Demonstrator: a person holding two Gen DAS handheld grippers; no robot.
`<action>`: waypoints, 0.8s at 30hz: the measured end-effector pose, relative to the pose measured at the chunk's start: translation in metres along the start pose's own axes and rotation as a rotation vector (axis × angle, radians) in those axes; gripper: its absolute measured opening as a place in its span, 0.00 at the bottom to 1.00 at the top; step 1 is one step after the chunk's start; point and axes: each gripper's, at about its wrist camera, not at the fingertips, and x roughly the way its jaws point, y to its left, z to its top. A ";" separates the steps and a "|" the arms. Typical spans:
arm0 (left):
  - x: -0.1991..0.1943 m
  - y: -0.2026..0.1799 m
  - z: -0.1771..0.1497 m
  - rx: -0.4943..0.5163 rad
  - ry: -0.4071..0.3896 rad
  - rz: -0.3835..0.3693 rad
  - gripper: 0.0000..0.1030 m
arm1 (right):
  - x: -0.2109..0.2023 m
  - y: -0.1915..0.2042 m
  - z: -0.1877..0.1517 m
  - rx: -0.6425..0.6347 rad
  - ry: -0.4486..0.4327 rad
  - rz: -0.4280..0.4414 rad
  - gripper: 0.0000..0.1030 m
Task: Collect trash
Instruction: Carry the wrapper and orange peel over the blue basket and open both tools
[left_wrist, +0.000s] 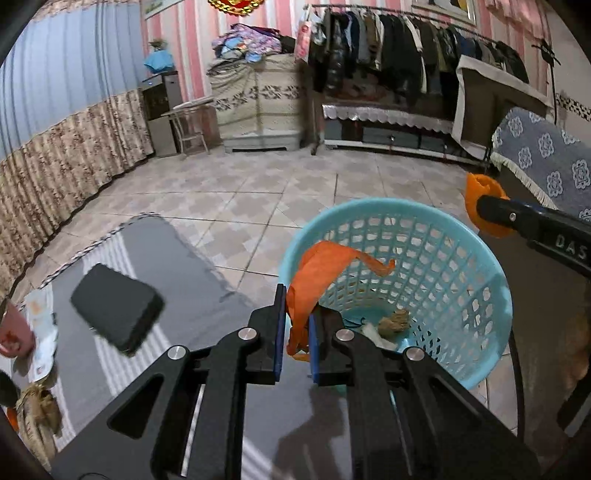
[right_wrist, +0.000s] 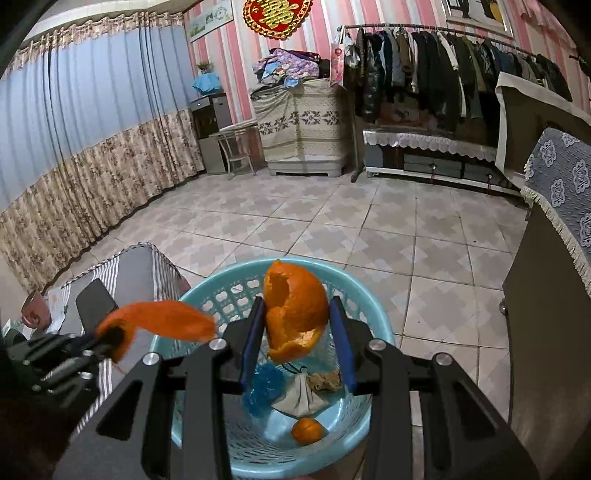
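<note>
A light blue plastic basket (left_wrist: 476, 295) (right_wrist: 207, 295) stands on the tiled floor beside the table. My left gripper (left_wrist: 296, 310) is shut on a long strip of orange peel (left_wrist: 325, 269) that hangs over the basket's near rim; the strip of orange peel (right_wrist: 162, 319) and the left gripper (right_wrist: 107, 338) show at the left of the right wrist view. My right gripper (right_wrist: 297, 325) is shut on a cupped piece of orange peel (right_wrist: 295, 314) above the basket; the same cupped peel (left_wrist: 480, 206) and right gripper (left_wrist: 480, 208) enter the left wrist view from the right. Inside the basket lie a blue crumpled wrapper (right_wrist: 264, 387), white paper (right_wrist: 301, 400), a brown scrap (right_wrist: 327, 380) and a small orange piece (right_wrist: 308, 430).
A striped grey tablecloth (left_wrist: 177, 273) holds a black phone-like block (left_wrist: 116, 308), a pink cup (left_wrist: 13, 332) and paper (left_wrist: 42, 325). A chair with a blue patterned cover (left_wrist: 546, 166) stands right of the basket. Open tiled floor (right_wrist: 332, 229) lies beyond, with furniture and hanging clothes at the back.
</note>
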 end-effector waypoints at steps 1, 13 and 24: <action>0.003 0.000 0.003 0.001 0.004 -0.003 0.09 | 0.002 -0.002 -0.001 0.005 0.006 0.002 0.35; 0.006 -0.018 0.026 0.036 -0.041 -0.041 0.72 | 0.015 -0.019 -0.002 0.050 0.038 0.012 0.35; -0.036 0.057 0.027 -0.125 -0.133 0.118 0.93 | 0.027 0.019 -0.006 -0.027 0.056 0.004 0.36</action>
